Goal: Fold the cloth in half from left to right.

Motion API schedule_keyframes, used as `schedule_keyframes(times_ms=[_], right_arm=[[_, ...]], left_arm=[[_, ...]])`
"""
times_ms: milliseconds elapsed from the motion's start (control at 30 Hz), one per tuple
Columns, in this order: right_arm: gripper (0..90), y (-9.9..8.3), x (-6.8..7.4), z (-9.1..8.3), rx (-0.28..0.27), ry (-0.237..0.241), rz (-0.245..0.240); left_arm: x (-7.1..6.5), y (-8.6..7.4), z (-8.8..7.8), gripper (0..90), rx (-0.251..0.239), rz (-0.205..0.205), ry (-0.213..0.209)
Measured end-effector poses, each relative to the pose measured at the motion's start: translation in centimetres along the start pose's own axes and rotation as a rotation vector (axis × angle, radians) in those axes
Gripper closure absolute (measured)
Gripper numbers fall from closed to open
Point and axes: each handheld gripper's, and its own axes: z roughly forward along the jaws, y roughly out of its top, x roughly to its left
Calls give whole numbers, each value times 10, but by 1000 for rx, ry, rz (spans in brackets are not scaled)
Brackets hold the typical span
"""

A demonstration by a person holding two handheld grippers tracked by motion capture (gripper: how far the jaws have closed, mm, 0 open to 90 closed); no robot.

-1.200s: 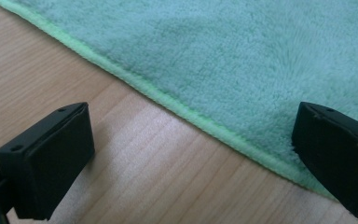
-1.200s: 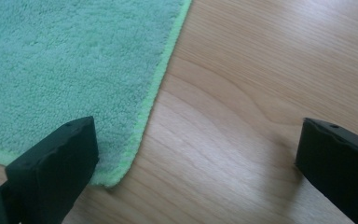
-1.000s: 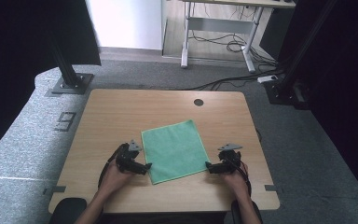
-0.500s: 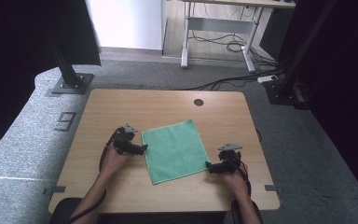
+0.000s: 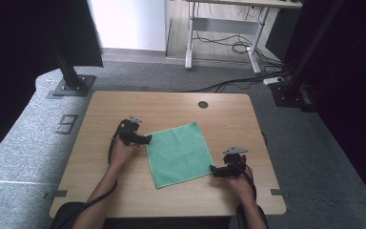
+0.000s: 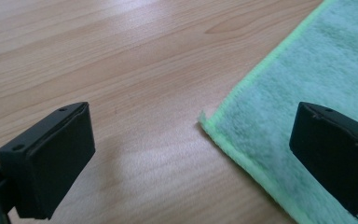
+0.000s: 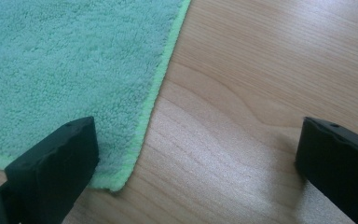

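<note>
A green cloth (image 5: 178, 153) lies flat on the wooden table (image 5: 171, 107), turned a little askew. My left gripper (image 5: 147, 139) is open at the cloth's far left corner (image 6: 205, 119), which sits between its jaws. One left jaw hangs over the cloth (image 6: 307, 70), the other over bare wood. My right gripper (image 5: 212, 170) is open at the near right corner (image 7: 116, 184). That corner of the cloth (image 7: 65, 60) lies just inside the jaw at the left of the right gripper view. Neither gripper holds anything.
A round cable hole (image 5: 203, 104) is set in the table near its far edge. Black stand bases (image 5: 69, 86) rest on the grey floor beyond the table's left and right. A desk frame with cables (image 5: 219, 45) stands farther back.
My left gripper has moved away from me along the cloth's left edge, from the near left corner to the far left corner. The right gripper and the cloth stayed put.
</note>
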Motion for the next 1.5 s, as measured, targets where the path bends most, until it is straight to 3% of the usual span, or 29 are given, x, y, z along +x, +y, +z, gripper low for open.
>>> schedule_keyframes(times_ms=[133, 233, 400, 700, 933, 1200, 1333, 1500], right_arm=[[0, 0, 0, 0, -1, 1, 0], [0, 0, 0, 0, -2, 0, 1], [0, 0, 2, 0, -6, 7, -9], [3, 2, 11, 2, -4, 34, -34], [44, 6, 14, -2, 6, 44, -55], [23, 14, 25, -9, -41, 107, -73], [16, 19, 36, -9, -36, 123, -114], [15, 24, 49, -8, -38, 169, -130]], left_arm=[[-2, -1, 9, 1, 28, 13, 53], [2, -2, 12, 0, 30, -12, 32], [6, -5, 8, 0, 37, -10, 29], [12, -25, -9, 5, 23, -11, 28], [12, -32, -16, 9, 24, -9, 24], [11, -32, -16, 13, 22, -10, 24], [12, -32, -16, 13, 22, -10, 24], [12, -32, -16, 13, 22, -9, 24]])
